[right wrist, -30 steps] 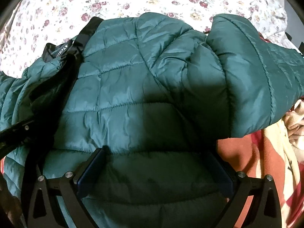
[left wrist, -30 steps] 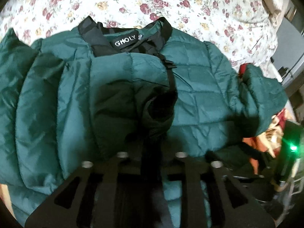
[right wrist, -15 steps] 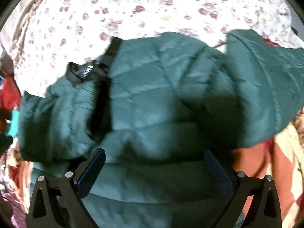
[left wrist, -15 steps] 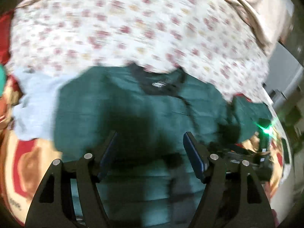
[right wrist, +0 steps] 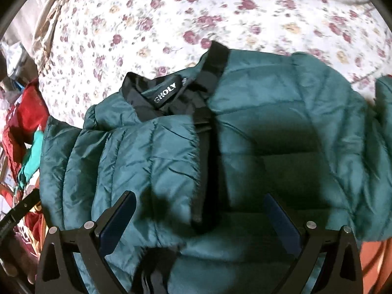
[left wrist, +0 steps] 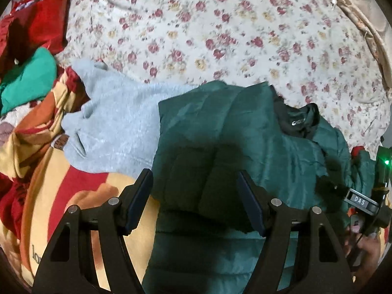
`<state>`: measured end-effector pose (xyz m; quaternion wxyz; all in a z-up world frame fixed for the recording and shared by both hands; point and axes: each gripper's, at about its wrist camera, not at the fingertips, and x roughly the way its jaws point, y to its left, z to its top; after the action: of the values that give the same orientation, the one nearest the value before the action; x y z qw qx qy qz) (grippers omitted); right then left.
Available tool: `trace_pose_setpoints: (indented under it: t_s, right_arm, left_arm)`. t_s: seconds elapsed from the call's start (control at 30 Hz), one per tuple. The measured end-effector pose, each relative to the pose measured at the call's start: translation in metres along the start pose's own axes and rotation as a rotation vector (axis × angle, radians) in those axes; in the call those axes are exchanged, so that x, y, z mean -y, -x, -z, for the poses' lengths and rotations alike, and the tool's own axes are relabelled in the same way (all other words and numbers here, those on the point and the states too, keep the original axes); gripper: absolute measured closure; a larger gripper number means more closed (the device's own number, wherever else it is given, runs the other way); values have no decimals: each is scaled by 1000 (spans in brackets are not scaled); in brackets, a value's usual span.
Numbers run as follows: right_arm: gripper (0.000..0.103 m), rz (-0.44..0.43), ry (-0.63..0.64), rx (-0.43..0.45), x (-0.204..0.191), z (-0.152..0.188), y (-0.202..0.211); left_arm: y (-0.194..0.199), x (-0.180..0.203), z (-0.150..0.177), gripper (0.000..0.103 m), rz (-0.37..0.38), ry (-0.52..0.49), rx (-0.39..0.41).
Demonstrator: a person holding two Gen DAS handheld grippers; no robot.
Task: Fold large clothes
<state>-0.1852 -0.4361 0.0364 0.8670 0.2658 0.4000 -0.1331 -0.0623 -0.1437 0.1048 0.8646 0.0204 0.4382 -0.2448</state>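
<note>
A dark green quilted puffer jacket (left wrist: 220,132) with a black collar (left wrist: 297,125) lies on the floral bedsheet (left wrist: 220,24). Its left sleeve is folded across the front (right wrist: 147,161); the other sleeve sticks out at the right (right wrist: 382,147). The black collar with its label (right wrist: 166,93) and the black zipper strip (right wrist: 208,159) show in the right wrist view. My left gripper (left wrist: 194,181) is open and empty above the jacket's left side. My right gripper (right wrist: 199,205) is open and empty above the jacket's lower middle.
A light grey fleece garment (left wrist: 115,127) lies left of the jacket. A red, orange and cream blanket (left wrist: 49,171) covers the near left. Red (left wrist: 36,24) and bright green (left wrist: 27,80) clothes are piled at the far left. The right gripper's body (left wrist: 367,196) shows at the right edge.
My left gripper, shut a second ago, has opened, drawn back and swung left from the folded sleeve. My right gripper has pulled back a little and turned left; it stays open.
</note>
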Motion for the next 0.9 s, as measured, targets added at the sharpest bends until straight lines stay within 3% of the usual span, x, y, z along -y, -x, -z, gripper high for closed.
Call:
trace_pose_setpoints:
  t_s: [0.1, 0.17, 0.27, 0.3, 0.37, 0.43, 0.5, 0.7, 0.9]
  right_arm:
    - [3, -9, 4, -10, -5, -2, -10]
    - [12, -23, 2, -12, -7, -3, -15]
    - [34, -18, 27, 23, -14, -5, -18]
    - [45, -13, 37, 30, -15, -5, -19]
    - [55, -9, 50, 42, -17, -5, -19]
    - [79, -7, 77, 63, -20, -5, -13]
    - [89, 13, 128, 100, -26, -5, -1]
    - [93, 97, 212, 264, -25, -10, 57]
    - [93, 182, 184, 310, 2, -16, 80]
  left_arm:
    - [-10, -2, -1, 32, -2, 3, -9]
    - [-14, -3, -2, 32, 2, 11, -16]
    - [-18, -5, -2, 32, 3, 17, -20]
    - [-20, -5, -3, 32, 1, 18, -23]
    - [-23, -6, -2, 32, 1, 24, -31]
    - [-24, -7, -3, 32, 1, 32, -36]
    - [-23, -6, -3, 32, -1, 33, -34]
    - [-18, -6, -2, 32, -1, 38, -35]
    - [-18, -3, -1, 32, -3, 31, -37]
